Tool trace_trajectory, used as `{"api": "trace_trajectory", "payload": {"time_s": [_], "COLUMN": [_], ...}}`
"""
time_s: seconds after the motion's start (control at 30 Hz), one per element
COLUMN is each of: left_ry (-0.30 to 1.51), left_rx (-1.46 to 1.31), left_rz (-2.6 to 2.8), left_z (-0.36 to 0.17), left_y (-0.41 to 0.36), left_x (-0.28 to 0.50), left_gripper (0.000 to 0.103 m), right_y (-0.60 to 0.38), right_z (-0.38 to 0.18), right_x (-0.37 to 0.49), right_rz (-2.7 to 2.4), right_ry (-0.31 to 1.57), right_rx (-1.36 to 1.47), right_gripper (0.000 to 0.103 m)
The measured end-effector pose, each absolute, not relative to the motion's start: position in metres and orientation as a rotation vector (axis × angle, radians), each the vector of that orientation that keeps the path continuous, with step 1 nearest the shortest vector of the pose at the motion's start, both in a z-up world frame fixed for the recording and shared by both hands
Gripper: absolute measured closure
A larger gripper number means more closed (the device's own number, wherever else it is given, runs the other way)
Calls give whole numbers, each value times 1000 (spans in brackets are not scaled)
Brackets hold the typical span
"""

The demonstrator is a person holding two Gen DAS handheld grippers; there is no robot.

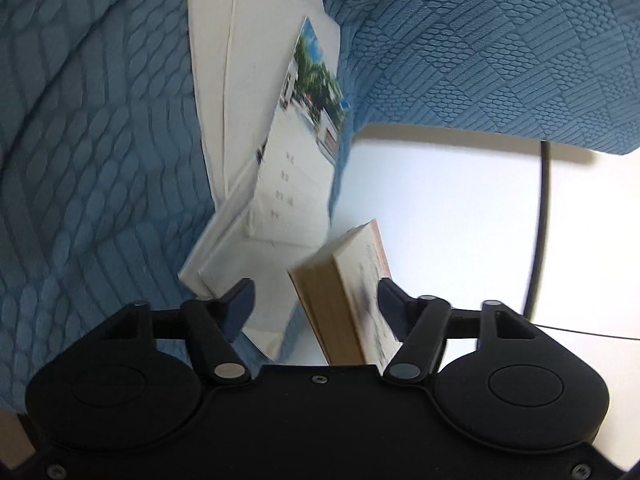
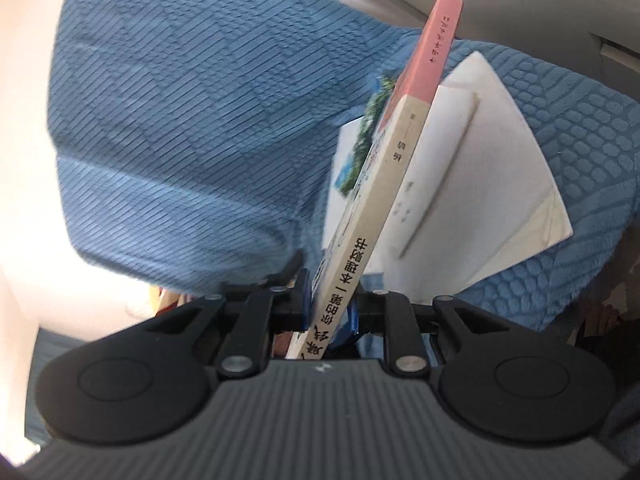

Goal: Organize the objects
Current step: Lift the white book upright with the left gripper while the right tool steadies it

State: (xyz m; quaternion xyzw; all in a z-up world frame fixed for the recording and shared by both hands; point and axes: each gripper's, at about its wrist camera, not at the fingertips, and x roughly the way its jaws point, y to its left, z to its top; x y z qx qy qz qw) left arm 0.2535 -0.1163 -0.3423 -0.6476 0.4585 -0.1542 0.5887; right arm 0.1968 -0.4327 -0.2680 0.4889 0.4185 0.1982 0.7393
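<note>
Right gripper (image 2: 330,300) jaws clamp the book (image 2: 400,152) (spine up); left gripper (image 1: 316,304) jaws open.

— What can't you make out?
— The book (image 2: 362,216) in the right gripper (image 2: 330,304): its lower end drops behind the gripper body, and the cover print beside the spine is smeared.
— And from the left wrist?
— The small print on the white booklets (image 1: 288,176) is too blurred to read, and the blue cloth (image 1: 100,140) runs off the frame.
</note>
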Motion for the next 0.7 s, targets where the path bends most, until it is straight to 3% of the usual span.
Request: {"api": "trace_trajectory", "payload": {"time_s": [0.2, 0.37, 0.43, 0.57, 0.7], "left_ry": [1070, 1104, 1108, 1103, 1127], "left_rx": [-1618, -1557, -1504, -1518, -1435], "left_rz": [-444, -518, -519, -549, -488], "left_z": [-352, -341, -334, -329, -313], "left_y": [-115, -114, -112, -102, -93], "left_x": [238, 232, 228, 218, 207], "left_gripper": [43, 69, 71, 84, 86], "right_y": [-430, -420, -416, -412, -405], "right_z": [-244, -233, -228, -226, -218], "right_x": [184, 173, 168, 165, 168], "right_rz": [515, 548, 536, 535, 495], "right_ry": [967, 1024, 1030, 1056, 1069], "right_rx": [1036, 939, 871, 856, 815], "right_gripper": [81, 81, 81, 80, 77]}}
